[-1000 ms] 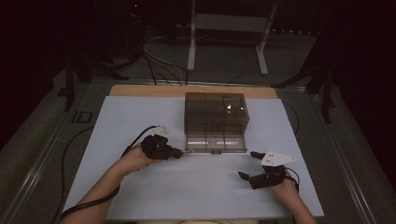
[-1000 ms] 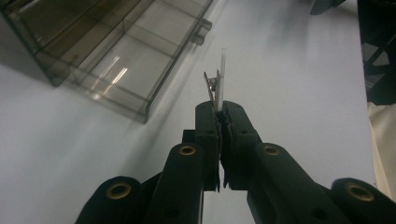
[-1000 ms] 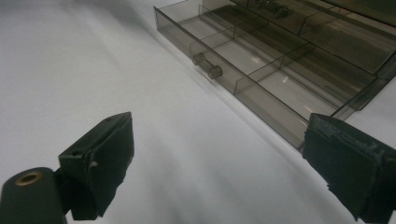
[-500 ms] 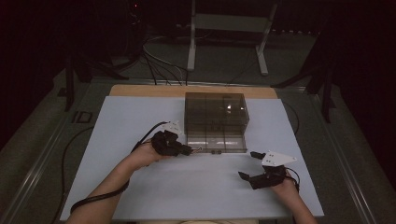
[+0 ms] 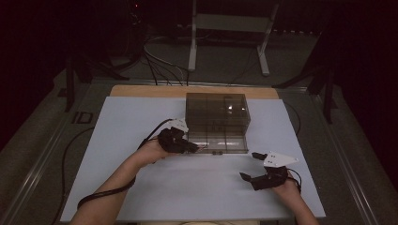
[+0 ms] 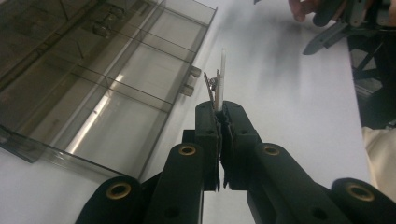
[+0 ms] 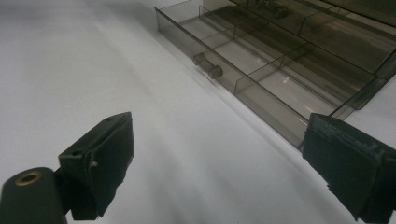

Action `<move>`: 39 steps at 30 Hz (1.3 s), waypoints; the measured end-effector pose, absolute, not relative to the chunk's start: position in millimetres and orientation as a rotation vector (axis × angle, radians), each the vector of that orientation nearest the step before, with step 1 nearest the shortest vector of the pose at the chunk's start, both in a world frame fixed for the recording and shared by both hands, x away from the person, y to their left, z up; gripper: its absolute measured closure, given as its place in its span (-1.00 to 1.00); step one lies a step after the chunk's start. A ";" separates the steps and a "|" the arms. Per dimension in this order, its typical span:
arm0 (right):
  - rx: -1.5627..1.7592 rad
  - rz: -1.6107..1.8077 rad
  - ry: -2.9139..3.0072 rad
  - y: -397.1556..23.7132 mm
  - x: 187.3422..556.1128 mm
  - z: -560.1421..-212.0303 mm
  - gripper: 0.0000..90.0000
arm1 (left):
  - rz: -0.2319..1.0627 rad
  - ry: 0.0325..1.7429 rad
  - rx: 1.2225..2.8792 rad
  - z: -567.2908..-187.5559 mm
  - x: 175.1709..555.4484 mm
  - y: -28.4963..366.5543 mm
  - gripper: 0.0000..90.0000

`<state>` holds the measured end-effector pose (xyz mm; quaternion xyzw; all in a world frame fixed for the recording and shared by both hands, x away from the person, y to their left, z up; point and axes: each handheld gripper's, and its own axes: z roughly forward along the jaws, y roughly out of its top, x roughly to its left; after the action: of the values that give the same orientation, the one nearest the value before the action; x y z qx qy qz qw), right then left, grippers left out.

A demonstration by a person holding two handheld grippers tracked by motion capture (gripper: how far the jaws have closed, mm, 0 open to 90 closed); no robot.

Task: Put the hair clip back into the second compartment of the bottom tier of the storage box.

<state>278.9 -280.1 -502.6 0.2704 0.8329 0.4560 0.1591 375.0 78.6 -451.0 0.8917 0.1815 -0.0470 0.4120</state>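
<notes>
A smoky clear plastic drawer box (image 5: 217, 110) stands on the white table sheet (image 5: 117, 140), its bottom drawer (image 5: 220, 143) pulled out toward me. The drawer (image 6: 116, 88) has several bare compartments and two small knobs (image 7: 208, 65) on its front. My left gripper (image 5: 195, 149) sits at the drawer's front left corner, shut on a small metal clip with a thin white strip (image 6: 218, 81) that sticks up past the fingertips (image 6: 221, 109). My right gripper (image 5: 251, 166) rests open on the sheet to the right of the drawer front, nothing between its jaws (image 7: 219, 123).
A wooden board edge (image 5: 187, 91) shows behind the box. Cables (image 5: 159, 61) and a metal stand (image 5: 225, 28) lie beyond the table in the dark. Each gripper's cable trails over the sheet (image 5: 108, 192). The right gripper (image 6: 327, 32) appears far off in the left gripper view.
My left hand has moved right, toward the drawer's front corner, still holding the clip. The right hand has stayed where it was.
</notes>
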 end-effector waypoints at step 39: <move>0.772 1.300 2.389 -280.5 279.2 -503.1 -0.79 | -0.073 0.536 2.236 -458.7 402.1 24.2 0.90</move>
<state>279.2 -280.5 -503.1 0.2696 0.8345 0.4543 0.1566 402.1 24.2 -458.7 0.8872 0.2126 -0.0291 0.4085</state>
